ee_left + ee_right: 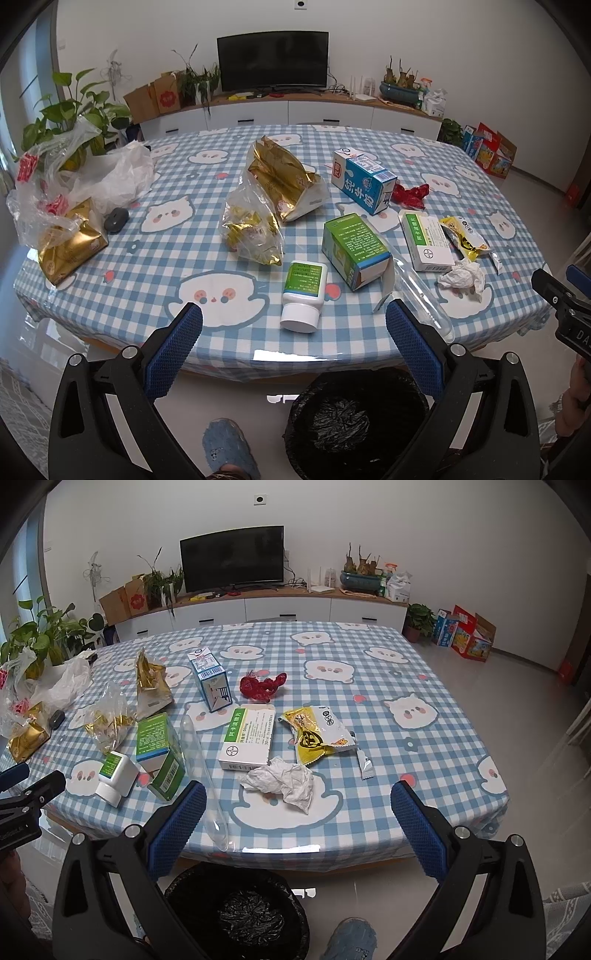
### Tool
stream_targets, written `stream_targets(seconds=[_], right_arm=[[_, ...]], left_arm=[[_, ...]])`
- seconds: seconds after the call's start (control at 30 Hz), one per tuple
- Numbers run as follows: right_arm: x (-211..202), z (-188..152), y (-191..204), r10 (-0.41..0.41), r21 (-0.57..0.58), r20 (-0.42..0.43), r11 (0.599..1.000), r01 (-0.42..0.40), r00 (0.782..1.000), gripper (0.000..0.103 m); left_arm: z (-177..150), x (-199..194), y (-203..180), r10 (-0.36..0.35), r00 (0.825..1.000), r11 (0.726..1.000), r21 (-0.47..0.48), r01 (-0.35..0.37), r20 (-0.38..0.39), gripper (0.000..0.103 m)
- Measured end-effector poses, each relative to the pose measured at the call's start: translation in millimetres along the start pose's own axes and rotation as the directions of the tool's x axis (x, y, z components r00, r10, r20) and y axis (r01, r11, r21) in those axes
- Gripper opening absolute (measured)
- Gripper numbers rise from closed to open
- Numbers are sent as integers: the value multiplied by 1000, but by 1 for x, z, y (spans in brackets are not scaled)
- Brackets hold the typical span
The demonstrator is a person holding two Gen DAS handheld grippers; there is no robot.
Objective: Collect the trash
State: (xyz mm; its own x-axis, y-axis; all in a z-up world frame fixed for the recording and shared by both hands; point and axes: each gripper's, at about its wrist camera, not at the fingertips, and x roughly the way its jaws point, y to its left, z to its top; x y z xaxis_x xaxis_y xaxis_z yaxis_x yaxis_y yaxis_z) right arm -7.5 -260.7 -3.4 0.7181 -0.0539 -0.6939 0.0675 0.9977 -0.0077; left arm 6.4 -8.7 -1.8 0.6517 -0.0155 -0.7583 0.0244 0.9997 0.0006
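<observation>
Trash lies on the blue checked tablecloth point(147, 266): a white pill bottle point(303, 295), a green box point(351, 251), a white medicine box point(428, 240), a crumpled tissue point(284, 781), a yellow snack wrapper point(314, 731), a milk carton point(364, 182), a red wrapper point(262, 685), gold bags point(280, 177) and a clear plastic tube point(207, 779). A black-lined trash bin point(351, 421) stands on the floor below the table's near edge. My left gripper point(293, 328) is open and empty, above the table edge. My right gripper point(299, 805) is open and empty, near the tissue.
Clear plastic bags point(55, 192) and a grey object point(116, 219) lie at the table's left. A potted plant point(70, 114) stands behind them. A TV point(273, 64) and cabinet line the back wall. A blue slipper point(229, 450) is on the floor beside the bin.
</observation>
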Motion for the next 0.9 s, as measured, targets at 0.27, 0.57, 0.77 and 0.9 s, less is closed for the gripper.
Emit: stream_targets(seconds=[0.27, 0.57, 0.77, 0.9], right_arm=[[0, 0, -1, -6, -1, 2, 1000, 6, 1000, 96], [1, 11, 11, 14, -34, -6, 999, -14, 1000, 96], [20, 39, 34, 30, -68, -36, 997, -32, 999, 96], [48, 60, 43, 38, -63, -82, 997, -43, 996, 96]], left_arm=[[0, 0, 0, 1, 1000, 1000, 1, -1, 0, 97], [8, 2, 8, 8, 1000, 1000, -6, -8, -15, 97], [30, 24, 35, 25, 998, 998, -51, -28, -62, 97], [49, 42, 53, 38, 996, 996, -72, -43, -81, 97]])
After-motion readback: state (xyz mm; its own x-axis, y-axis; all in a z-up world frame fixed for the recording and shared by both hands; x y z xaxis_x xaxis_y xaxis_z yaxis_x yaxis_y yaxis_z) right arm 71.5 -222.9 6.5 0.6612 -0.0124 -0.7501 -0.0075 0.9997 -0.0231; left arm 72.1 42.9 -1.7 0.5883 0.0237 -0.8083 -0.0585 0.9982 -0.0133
